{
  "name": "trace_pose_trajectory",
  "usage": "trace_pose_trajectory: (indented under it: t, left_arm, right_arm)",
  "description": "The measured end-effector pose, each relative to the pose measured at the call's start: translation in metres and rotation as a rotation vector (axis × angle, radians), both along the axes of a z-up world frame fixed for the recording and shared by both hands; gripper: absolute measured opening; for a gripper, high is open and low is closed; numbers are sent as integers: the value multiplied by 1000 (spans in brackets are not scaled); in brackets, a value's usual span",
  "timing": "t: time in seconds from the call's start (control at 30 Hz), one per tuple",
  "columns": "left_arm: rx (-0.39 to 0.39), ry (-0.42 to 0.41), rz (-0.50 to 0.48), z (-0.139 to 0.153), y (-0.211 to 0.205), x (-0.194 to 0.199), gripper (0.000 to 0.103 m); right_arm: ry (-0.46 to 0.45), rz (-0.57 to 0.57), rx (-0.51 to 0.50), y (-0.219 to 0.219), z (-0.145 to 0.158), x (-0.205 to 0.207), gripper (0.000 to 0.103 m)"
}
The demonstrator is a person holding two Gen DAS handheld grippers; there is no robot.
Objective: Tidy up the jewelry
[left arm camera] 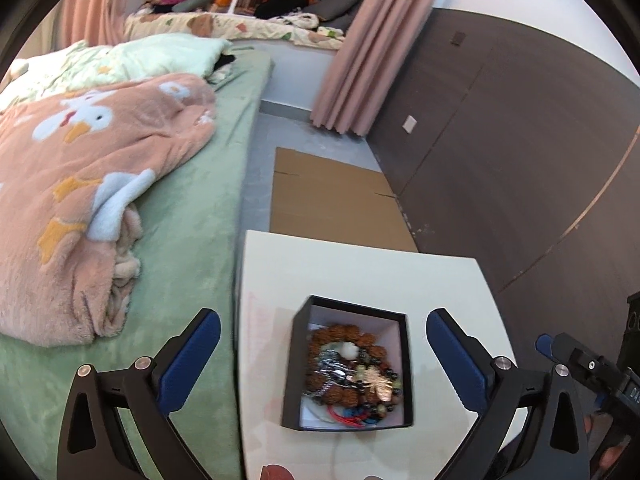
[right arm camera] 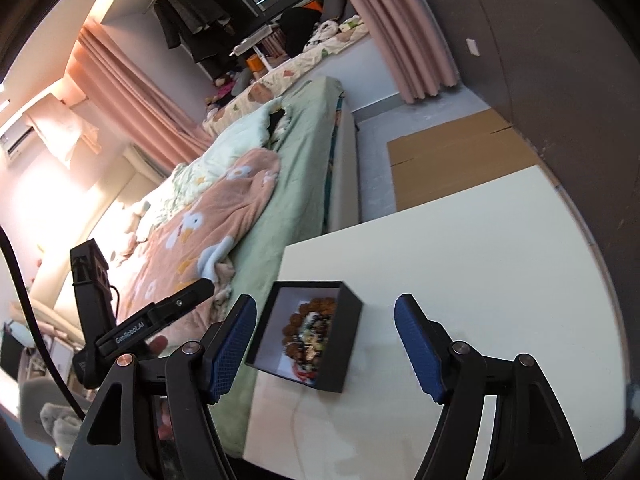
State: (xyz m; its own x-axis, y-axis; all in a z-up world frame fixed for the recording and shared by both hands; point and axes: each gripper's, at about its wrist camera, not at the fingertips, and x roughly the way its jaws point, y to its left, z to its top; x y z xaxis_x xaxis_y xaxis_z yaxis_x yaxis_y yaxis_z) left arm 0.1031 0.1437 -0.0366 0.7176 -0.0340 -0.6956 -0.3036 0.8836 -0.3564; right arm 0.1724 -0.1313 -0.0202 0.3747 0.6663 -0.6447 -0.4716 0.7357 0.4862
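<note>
2 hand-held grippers are hovering over a white counter [left arm camera: 360, 272] that is standing just beside a bed [left arm camera: 192, 216] with a green sheet. The left hand-held gripper [left arm camera: 323, 354] is standing wide open, with its blue pads [left arm camera: 188, 360] on either side of a black box [left arm camera: 348, 364] but not touching it. The right hand-held gripper [right arm camera: 325, 346] is also open, and nothing is pressed between its fingers; the box [right arm camera: 308, 336] is lying between them in the right wrist view, nearer to the left finger.

The box is sitting on the counter near the edge that is facing the bed. It is open at the top, white inside, and it is holding a heap of jewelry [left arm camera: 352, 372]: brown bead bracelets, a pale round piece, something silver, a gold piece and some red and blue cord. The pieces are lying tangled together, so I cannot tell how many there are.

A pink blanket [left arm camera: 88, 200] with white ducks is lying crumpled on the bed. A flat sheet of cardboard [left arm camera: 332, 196] is lying on the floor beyond the counter, beside a dark wall panel. Pink curtains [left arm camera: 368, 48] are hanging further back.
</note>
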Motion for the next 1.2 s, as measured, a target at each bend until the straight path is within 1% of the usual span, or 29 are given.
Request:
trace_pose_trajectory:
  t: [0.03, 0.07, 0.13, 0.2, 0.23, 0.27, 0.43, 0.6, 0.77, 0.97, 1.0, 1.03, 1.07, 1.2]
  left_arm:
    - [4, -8, -10, 4, -5, -1, 103]
    - [8, -14, -16, 7, -8, -2, 103]
    - [22, -26, -35, 14, -18, -4, 103]
    - [36, -36, -52, 20, -25, -5, 103]
    - [45, -44, -62, 23, -30, -6, 103]
    - [54, -51, -70, 26, -35, -7, 103]
    - [96, -68, -118, 34, -62, -13, 103]
    - [96, -80, -166, 38, -84, -19, 103]
    - [147, -111, -199, 45, -107, -30, 103]
    - [199, -139, -232, 47, -120, -47, 103]
    - [205, -146, -236, 47, -121, -50, 103]
    - [210, -150, -237, 48, -122, -53, 103]
    - [218, -156, -239, 48, -123, -56, 103]
    - [240, -174, -234, 50, -123, -69, 103]
  right_arm:
    - [-5, -5, -7, -4, 2, -1, 76]
    - [-10, -11, -12, -9, 4, -2, 82]
    - [-19, -28, -27, -18, 10, -5, 88]
    - [-23, -35, -41, -24, 14, -8, 88]
    - [-19, -35, -48, -27, 15, -8, 91]
    - [-8, -39, -64, -30, 16, -9, 95]
    - [-24, -88, -90, -51, 27, -17, 96]
    - [-57, -129, -94, -77, 42, -34, 96]
    - [-75, -156, -96, -97, 48, -52, 96]
    - [-135, -184, -127, -113, 57, -74, 97]
    - [-147, -188, -129, -115, 58, -78, 98]
    - [-157, -191, -131, -117, 58, -81, 102]
    - [-168, -196, -135, -119, 58, -84, 103]
    - [-193, -214, -145, -125, 54, -94, 103]
